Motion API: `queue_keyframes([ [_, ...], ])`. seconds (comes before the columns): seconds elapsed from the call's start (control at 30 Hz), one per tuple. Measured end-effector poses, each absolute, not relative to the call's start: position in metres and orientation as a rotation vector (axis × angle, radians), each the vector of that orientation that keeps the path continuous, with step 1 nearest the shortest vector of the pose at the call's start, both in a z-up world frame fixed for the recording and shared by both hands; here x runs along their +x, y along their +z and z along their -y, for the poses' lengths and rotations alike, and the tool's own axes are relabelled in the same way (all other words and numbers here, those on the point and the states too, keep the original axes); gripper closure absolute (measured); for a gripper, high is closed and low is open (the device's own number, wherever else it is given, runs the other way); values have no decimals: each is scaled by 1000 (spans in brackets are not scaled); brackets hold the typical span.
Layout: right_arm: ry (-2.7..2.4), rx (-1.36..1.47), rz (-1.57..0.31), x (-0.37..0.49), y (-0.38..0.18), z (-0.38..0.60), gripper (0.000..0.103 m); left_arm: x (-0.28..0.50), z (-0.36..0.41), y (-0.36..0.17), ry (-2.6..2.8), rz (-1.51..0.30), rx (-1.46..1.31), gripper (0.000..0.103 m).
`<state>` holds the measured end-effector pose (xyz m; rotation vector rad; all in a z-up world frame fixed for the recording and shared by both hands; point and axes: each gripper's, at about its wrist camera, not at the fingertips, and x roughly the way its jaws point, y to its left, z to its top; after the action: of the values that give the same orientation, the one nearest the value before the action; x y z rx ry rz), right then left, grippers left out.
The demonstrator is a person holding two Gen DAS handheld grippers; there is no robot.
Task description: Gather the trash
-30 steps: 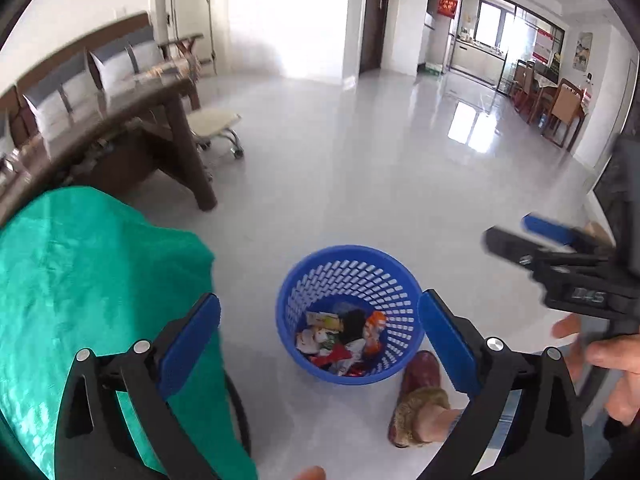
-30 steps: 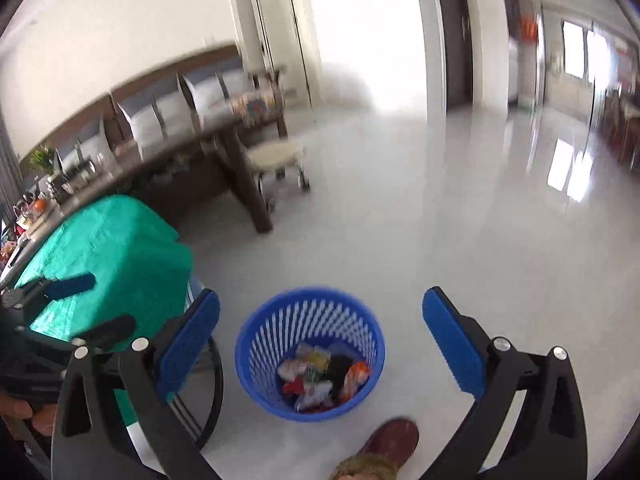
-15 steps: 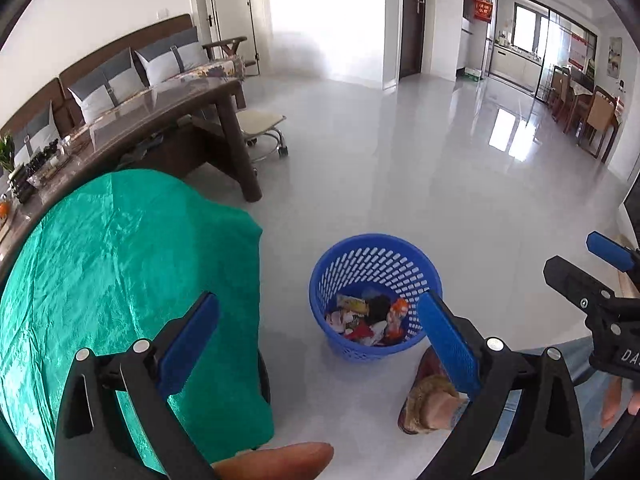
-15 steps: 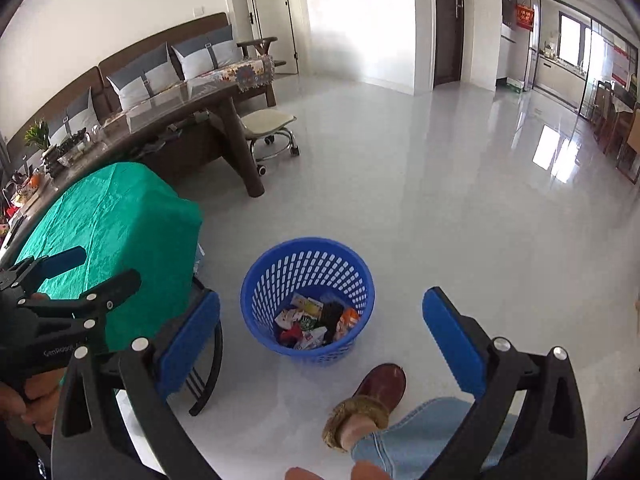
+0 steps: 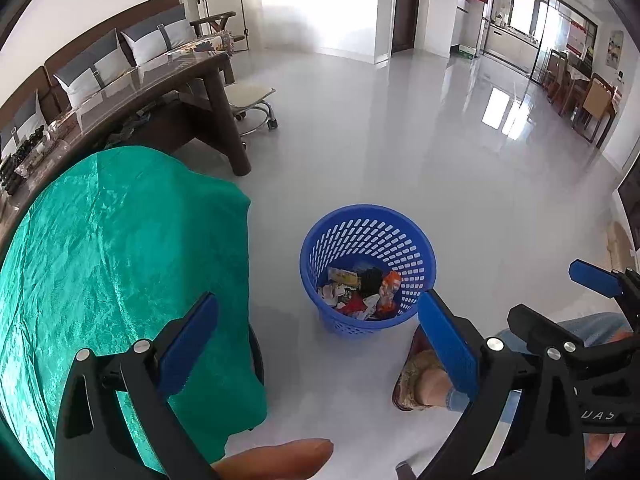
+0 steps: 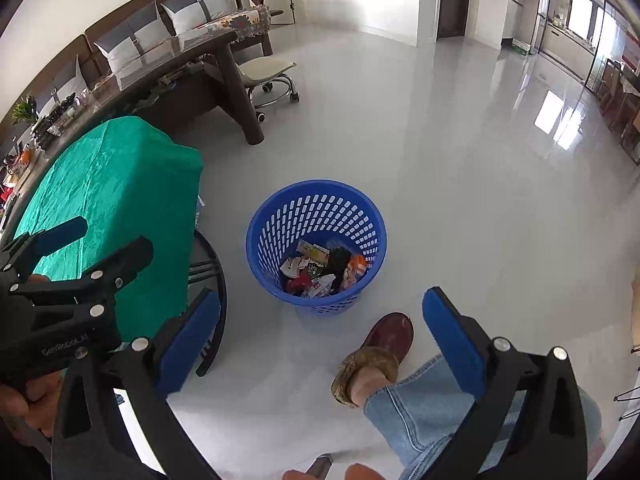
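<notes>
Hovering above the floor, both grippers are held empty with jaws spread wide. The left gripper (image 5: 316, 344) is aimed past the green cloth (image 5: 120, 264) draped over the tabletop, and the right gripper (image 6: 320, 340) is aimed at the floor in front of the person's slippered foot (image 6: 380, 352).

The collected trash (image 6: 320, 270), a mix of crumpled wrappers and packets, is seen lying at the bottom of the blue basket (image 6: 272, 216), which stands upright on the floor just beside the cloth-covered tabletop. From either gripper the basket lies ahead and below; in the left view it sits slightly right of the gripper's centre line, in the right view almost on it, so neither is clearly nearer. The basket's opening faces up toward both cameras, so a straight descent would be called for if anything were to be dropped in. No loose trash can be made out on the floor or the cloth.

Compared with half a second earlier, both views have been pulled back and raised a little: the basket appears slightly farther, more of the cloth is shown, and the jaws are unchanged in their spread.
</notes>
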<state>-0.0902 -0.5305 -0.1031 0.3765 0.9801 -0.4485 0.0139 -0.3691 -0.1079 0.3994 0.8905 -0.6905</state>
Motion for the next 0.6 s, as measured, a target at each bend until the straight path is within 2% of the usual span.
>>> queue_keyframes([
  [0.6, -485, 366, -972, -88, -102, 537, 5, 20, 374, -113, -691, -908, 411, 5],
])
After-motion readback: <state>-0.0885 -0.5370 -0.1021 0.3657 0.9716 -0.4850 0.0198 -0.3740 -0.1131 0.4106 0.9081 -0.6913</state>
